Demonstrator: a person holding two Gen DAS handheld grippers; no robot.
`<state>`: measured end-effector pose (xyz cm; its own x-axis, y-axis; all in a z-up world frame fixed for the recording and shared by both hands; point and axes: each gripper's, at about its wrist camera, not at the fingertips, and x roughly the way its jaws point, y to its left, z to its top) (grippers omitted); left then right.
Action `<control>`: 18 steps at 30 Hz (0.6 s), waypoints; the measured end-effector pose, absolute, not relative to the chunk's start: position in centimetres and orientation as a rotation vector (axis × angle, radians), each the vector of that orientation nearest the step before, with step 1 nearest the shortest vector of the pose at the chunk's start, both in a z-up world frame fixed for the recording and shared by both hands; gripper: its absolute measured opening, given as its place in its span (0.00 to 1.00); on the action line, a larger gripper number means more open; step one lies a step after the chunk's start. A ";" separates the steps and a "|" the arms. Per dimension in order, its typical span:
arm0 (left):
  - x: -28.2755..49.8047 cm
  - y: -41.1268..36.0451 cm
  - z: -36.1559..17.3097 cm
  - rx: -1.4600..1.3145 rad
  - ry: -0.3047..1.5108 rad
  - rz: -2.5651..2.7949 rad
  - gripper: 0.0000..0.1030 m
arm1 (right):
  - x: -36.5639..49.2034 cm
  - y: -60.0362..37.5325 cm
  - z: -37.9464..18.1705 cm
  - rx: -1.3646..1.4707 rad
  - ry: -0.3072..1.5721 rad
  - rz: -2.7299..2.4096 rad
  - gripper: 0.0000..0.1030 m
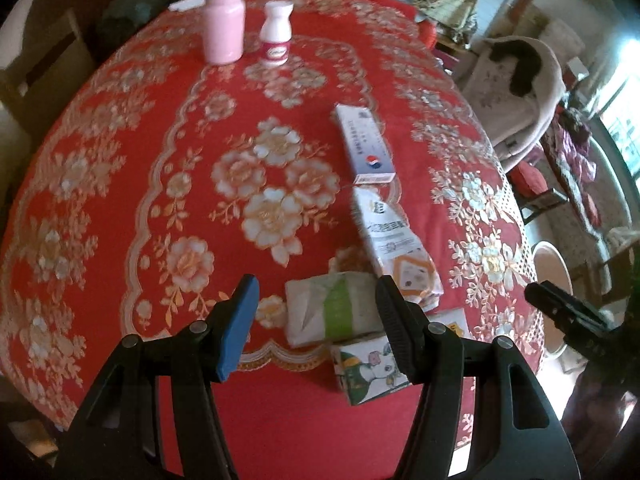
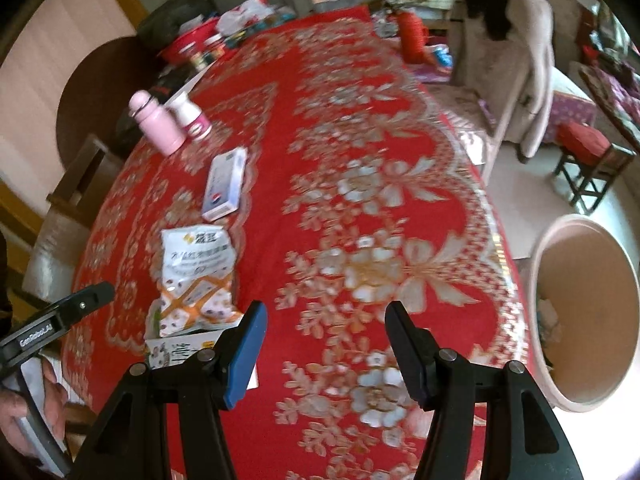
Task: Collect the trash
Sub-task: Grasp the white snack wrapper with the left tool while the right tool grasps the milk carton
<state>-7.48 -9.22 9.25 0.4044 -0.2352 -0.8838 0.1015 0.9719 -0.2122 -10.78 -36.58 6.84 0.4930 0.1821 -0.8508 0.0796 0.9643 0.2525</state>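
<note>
Trash lies in a loose line on the red tabletop (image 1: 280, 420) with its white and gold flower pattern: a soft white tissue pack with a green band (image 1: 334, 312), a small square carton printed with a cartoon animal (image 1: 368, 372) touching the pack's near edge, a crumpled white snack bag with orange diamond print (image 1: 394, 240) just beyond them, and a flat white and blue cardboard box (image 1: 366, 142) past the bag's far end. The left tool (image 1: 316, 330) hangs over the tissue pack and the carton with its jaws apart and nothing pinched between them; the pack shows in the gap. The right tool (image 2: 326, 354) is over bare cloth to the right of the snack bag (image 2: 196, 280), its jaws likewise apart and empty. Far back on the tabletop stand a pink bottle with a rounded cap (image 1: 223, 28) and a small white bottle with a pink label (image 1: 276, 34), side by side. Beside the tabletop's right edge sits a round pale pink waste bin (image 2: 576, 396), with some crumpled scraps visible inside.
</note>
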 end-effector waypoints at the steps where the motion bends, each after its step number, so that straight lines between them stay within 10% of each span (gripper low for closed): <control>1: -7.3 -9.2 9.0 -0.153 1.144 -0.218 0.57 | -10.5 -36.1 6.6 0.269 1.064 0.076 0.57; 16: -3.7 -17.3 4.2 -0.083 1.279 -0.281 0.56 | -9.8 -36.8 5.5 0.242 1.117 0.115 0.61; 18: -3.5 -17.9 4.0 -0.075 1.268 -0.277 0.29 | -9.9 -37.4 5.4 0.247 1.119 0.107 0.61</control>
<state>-3.48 -17.89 4.03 0.2698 -0.2463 -0.9309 0.1644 0.9643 -0.2076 -9.86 -37.35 5.37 0.4346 0.2087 -0.8761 0.0384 0.9676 0.2495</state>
